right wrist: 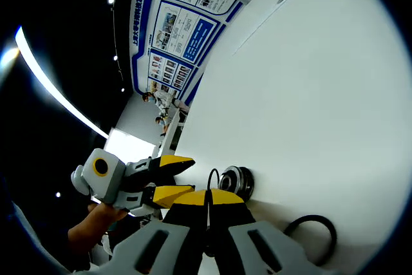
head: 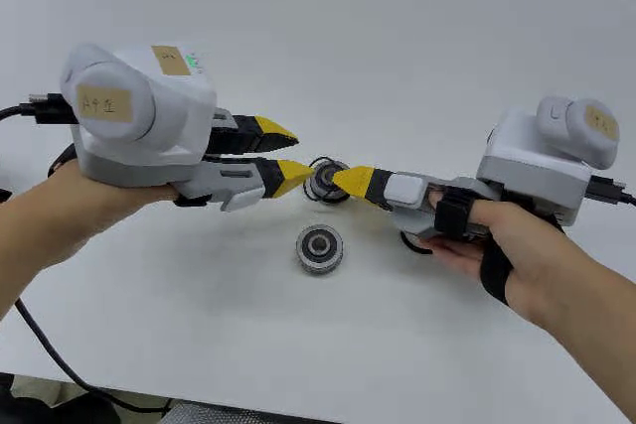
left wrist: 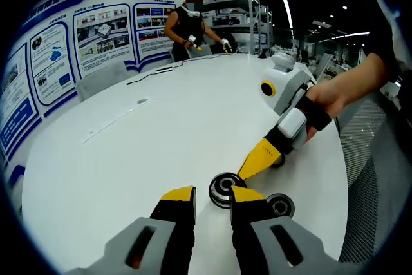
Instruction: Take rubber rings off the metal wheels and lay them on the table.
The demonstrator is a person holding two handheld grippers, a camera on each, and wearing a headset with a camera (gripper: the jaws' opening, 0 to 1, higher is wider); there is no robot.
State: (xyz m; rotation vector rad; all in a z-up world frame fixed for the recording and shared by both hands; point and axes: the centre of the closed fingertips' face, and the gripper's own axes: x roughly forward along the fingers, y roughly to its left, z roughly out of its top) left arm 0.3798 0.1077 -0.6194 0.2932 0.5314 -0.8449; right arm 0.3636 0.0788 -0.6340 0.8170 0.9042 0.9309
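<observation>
Head view: left gripper [head: 301,151] fingers narrow-open, tips at wheel [head: 324,174], frame centre; right gripper [head: 343,181] opposite. Left gripper view: wheel bottom-centre, unclamped. Right gripper view: fingers pinch rubber ring [right wrist: 208,191], bottom centre. Risk: pull may drag wheel w/ ring.

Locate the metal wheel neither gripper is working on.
In the head view the free wheel lies on the table nearer the person, just below the other wheel between the left gripper and right gripper.
</observation>
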